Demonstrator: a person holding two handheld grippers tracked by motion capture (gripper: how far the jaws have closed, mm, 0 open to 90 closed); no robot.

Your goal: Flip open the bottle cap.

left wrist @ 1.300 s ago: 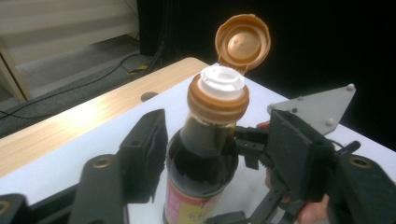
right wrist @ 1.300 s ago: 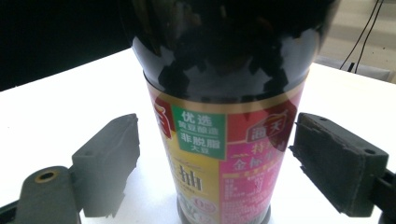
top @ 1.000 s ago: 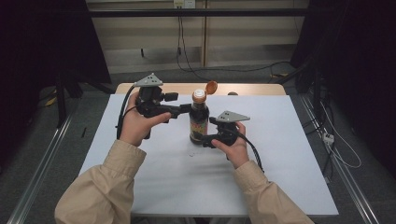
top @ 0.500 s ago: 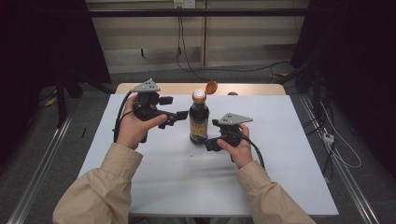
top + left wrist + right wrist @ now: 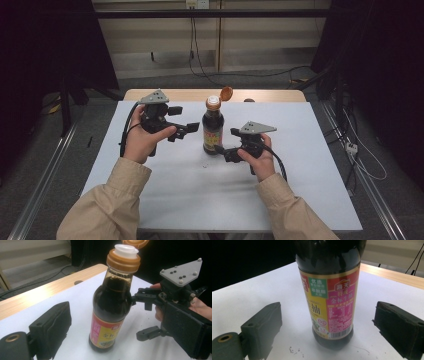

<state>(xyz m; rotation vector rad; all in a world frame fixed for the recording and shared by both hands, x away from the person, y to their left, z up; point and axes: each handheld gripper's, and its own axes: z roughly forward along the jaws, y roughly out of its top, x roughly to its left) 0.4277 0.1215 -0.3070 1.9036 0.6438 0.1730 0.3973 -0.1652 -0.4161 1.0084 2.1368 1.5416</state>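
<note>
The soy sauce bottle [image 5: 213,127] stood upright on the white table [image 5: 300,190], its long axis vertical, and everything else is placed from it. Its orange flip cap [image 5: 226,93] was hinged back behind the neck, leaving the white spout [image 5: 125,250] bare.

The right gripper [image 5: 223,151] sat low on the bottle's right, its tips just beside the base. In the right gripper view the bottle [image 5: 329,292] rose between the two black jaws, yet white table showed in the gap on either side, so those jaws were spread and pressing on nothing.

The left gripper [image 5: 192,129] hung on the bottle's left at about label height, a little apart from the glass. Its jaws had just been opening and stood released, with nothing between them; in the left gripper view the bottle [image 5: 111,300] lay ahead and slightly toward the far jaw (the other gripper [image 5: 147,315] showed beyond it).

Judged from this, the right gripper was the nearer one and already straddled the bottle's foot, so a grasp would need only a level closing across the upright body. The left would have to travel toward the bottle first.
</note>
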